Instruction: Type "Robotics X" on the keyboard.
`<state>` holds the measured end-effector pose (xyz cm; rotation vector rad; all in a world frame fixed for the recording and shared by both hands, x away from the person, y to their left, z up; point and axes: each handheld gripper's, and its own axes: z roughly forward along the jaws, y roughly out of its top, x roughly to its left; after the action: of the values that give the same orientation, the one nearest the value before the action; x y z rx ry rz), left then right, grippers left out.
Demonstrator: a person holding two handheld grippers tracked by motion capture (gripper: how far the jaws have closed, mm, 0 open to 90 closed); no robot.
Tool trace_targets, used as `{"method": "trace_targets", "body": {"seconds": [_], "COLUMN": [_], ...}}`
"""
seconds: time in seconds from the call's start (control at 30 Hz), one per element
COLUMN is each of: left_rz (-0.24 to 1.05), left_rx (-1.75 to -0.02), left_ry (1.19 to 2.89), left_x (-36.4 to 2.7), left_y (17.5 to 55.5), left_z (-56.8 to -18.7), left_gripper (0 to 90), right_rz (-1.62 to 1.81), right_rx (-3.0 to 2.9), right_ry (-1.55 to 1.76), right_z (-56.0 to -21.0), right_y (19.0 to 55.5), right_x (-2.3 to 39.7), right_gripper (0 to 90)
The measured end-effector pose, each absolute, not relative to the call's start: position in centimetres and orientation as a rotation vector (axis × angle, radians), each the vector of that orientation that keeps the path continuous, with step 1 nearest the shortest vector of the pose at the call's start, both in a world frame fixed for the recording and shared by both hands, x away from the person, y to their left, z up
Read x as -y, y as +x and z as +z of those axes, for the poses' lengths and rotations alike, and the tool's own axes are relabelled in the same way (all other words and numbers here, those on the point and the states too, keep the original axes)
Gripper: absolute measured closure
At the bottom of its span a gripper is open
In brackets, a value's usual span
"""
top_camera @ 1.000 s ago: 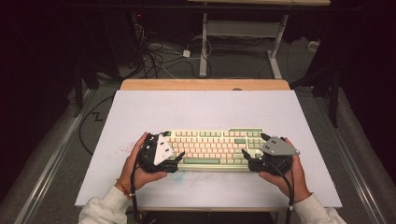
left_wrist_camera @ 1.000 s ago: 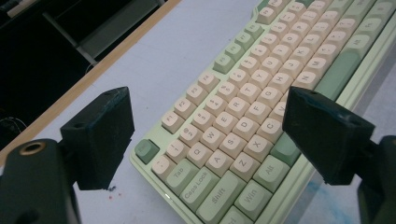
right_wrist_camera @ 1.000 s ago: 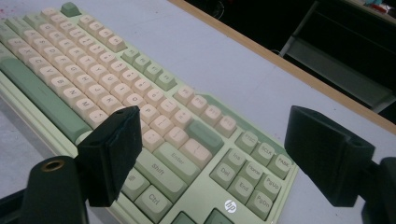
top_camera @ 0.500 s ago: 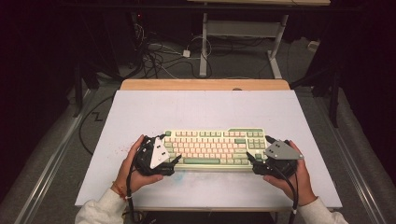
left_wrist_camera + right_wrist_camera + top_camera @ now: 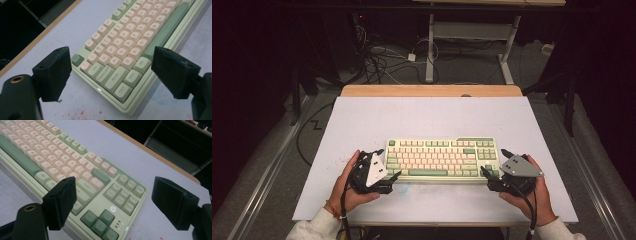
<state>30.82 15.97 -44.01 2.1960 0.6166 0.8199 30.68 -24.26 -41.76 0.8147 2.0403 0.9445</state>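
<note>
The fingers (image 5: 52,73) of the left gripper (image 5: 388,176) stood wide apart, nothing between them, and the fingers (image 5: 61,201) of the right gripper (image 5: 491,172) were spread just as wide and just as empty. The keyboard (image 5: 442,158) lay flat on the white table (image 5: 432,117), near its front edge and roughly centred between the two hands. In the half-second before, both grippers had eased back toward the person and slightly outward from the keyboard's short ends, where a second earlier they had been pressed closer in at its two front corners. In the left gripper view the keyboard's Ctrl corner sat between and ahead of the open jaws, apart from them; in the right gripper view the arrow-key corner lay likewise just ahead of the jaws, the left jaw overlapping it in the picture, though contact could not be told. The keyboard itself seemed to have slid a little toward the right and front of the table over that same span. Judged from this, the repositioning of the keyboard looked finished or nearly so, with both grippers releasing and drawing clear.
</note>
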Motion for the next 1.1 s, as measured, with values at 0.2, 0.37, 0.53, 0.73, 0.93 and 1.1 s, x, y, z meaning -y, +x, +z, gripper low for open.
{"method": "trace_targets", "body": {"seconds": [0.2, 0.37, 0.53, 0.73, 0.93, 1.1], "left_rz": [0.842, 0.847, 0.838, 0.830, 0.823, 0.811], "left_rx": [-0.646, -0.654, -0.669, -0.686, -0.717, -0.746], "left_ry": [2.208, 2.205, 2.205, 2.208, 2.223, 2.231], "left_x": [-16.6, -17.2, -17.8, -18.6, -19.4, -20.0], "left_y": [30.5, 30.2, 30.0, 29.6, 29.3, 29.1], "left_z": [-44.7, -45.1, -45.3, -45.6, -46.2, -46.6], "left_gripper": [15.6, 15.6, 15.6, 15.6, 15.6, 15.6], "right_rz": [0.933, 0.923, 0.919, 0.919, 0.921, 0.938], "right_rx": [-2.036, -2.025, -2.019, -2.010, -2.007, -1.995], "right_ry": [0.823, 0.845, 0.855, 0.875, 0.889, 0.916], "right_z": [-42.0, -42.2, -42.6, -42.9, -43.3, -44.0], "right_y": [30.3, 30.0, 29.7, 29.4, 29.2, 29.0], "right_x": [25.0, 25.7, 26.4, 27.0, 27.6, 28.2], "right_gripper": [20.2, 20.3, 20.4, 20.4, 20.4, 20.4]}}
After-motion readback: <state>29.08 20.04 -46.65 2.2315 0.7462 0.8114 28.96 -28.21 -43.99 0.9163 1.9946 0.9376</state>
